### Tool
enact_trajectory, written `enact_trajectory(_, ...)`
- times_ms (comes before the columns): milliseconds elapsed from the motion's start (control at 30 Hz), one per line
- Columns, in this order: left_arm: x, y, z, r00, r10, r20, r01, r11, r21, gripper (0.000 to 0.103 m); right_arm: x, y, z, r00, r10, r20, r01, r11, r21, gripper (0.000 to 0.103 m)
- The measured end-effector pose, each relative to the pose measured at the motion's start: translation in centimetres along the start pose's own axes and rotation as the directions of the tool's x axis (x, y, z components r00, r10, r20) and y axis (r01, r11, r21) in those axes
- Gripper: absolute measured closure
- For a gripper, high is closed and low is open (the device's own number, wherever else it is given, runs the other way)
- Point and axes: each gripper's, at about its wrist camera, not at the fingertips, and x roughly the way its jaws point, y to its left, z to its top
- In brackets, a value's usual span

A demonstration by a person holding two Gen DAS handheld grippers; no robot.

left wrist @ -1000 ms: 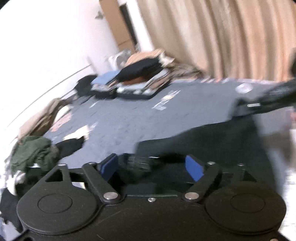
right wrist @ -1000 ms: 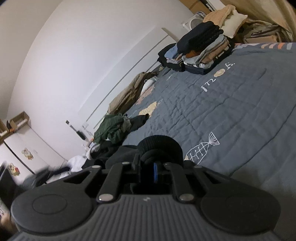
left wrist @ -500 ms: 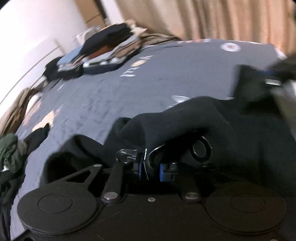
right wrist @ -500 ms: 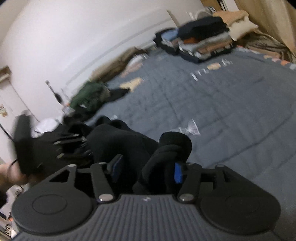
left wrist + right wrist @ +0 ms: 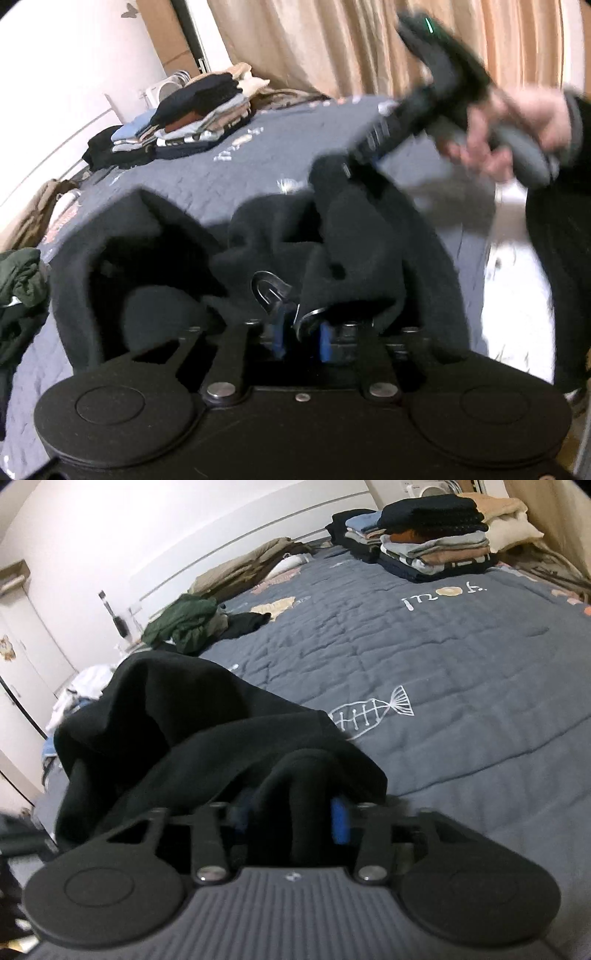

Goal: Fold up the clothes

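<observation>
Left wrist view: the left gripper (image 5: 298,332) is clamped tight on the black fleece garment (image 5: 354,251), a metal zip pull glinting right at its blue pads; the cloth hangs bunched and lifted above the grey quilt (image 5: 236,173); across the way a hand (image 5: 517,125) swings the right gripper (image 5: 365,155), biting another fold, though blur hides the jaws.

Right wrist view: the right gripper (image 5: 291,819) is pinched on a thick roll of the same garment (image 5: 192,716); folded stacks (image 5: 432,542) sit far off; this looks soft, floppy, light; better held at hem or shoulder seams than mid-bunch.
</observation>
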Motion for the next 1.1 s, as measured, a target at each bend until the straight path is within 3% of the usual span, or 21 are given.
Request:
enact_trajectory(33,-0.5,0.5,0.9,0.999,0.0,0.033,0.0,1.0,-0.012,0.053,0.0,-0.2,0.0,1.0,-0.006,-0.002,0.006,1.0,0.007,0.084)
enact_trajectory(100,-1.5,1.6,2.7,0.995,0.005,0.095,-0.002,0.999,-0.032,0.043,0.0,-0.5,0.0,1.0,-0.013,0.0,0.013,1.0,0.019,0.088)
enact_trajectory(233,-0.3,3.7,6.3,0.99,0.041,0.139,-0.036,0.999,-0.034,0.043,0.1,-0.5,0.0,1.0,-0.013,0.003,0.013,1.0,0.011,0.089)
enact_trajectory(400,6.9,4.8,7.6,0.999,0.012,-0.041,-0.012,1.0,-0.008,0.036,0.1,-0.6,0.1,1.0,-0.012,0.001,0.012,1.0,0.015,0.089)
enact_trajectory(567,14.1,5.8,8.8,0.976,-0.013,-0.219,0.016,1.0,0.013,0.031,0.2,-0.6,0.2,1.0,-0.008,-0.001,0.009,1.0,0.014,0.089)
enact_trajectory(600,14.8,6.2,8.8,0.971,-0.015,-0.238,0.017,1.0,0.007,0.037,0.3,-0.7,0.2,1.0,-0.006,-0.002,0.006,1.0,0.015,0.089)
enact_trajectory(633,14.1,6.7,8.4,0.975,-0.012,-0.222,0.008,1.0,-0.018,0.058,0.3,-0.9,0.2,1.0,-0.007,-0.003,0.007,1.0,0.017,0.091)
enact_trajectory(700,12.6,7.8,7.7,0.982,-0.004,-0.19,-0.01,0.998,-0.068,0.086,0.3,-1.1,0.3,1.0,-0.009,0.0,0.009,1.0,0.026,0.093)
enact_trajectory(800,10.4,9.5,6.5,0.99,0.012,-0.144,-0.033,0.989,-0.144,0.096,-0.4,-1.3,0.5,0.999,-0.01,0.053,0.007,0.999,0.051,0.094)
enact_trajectory(967,5.3,12.0,5.2,0.996,0.077,-0.046,-0.086,0.963,-0.255,0.099,-3.1,-1.1,1.5,0.979,0.022,0.204,-0.044,0.994,0.102,0.095)
enact_trajectory(1100,-2.2,12.7,6.5,0.976,0.199,0.092,-0.162,0.938,-0.308,0.099,-6.4,0.8,3.5,0.941,0.077,0.33,-0.105,0.992,0.066,0.095)
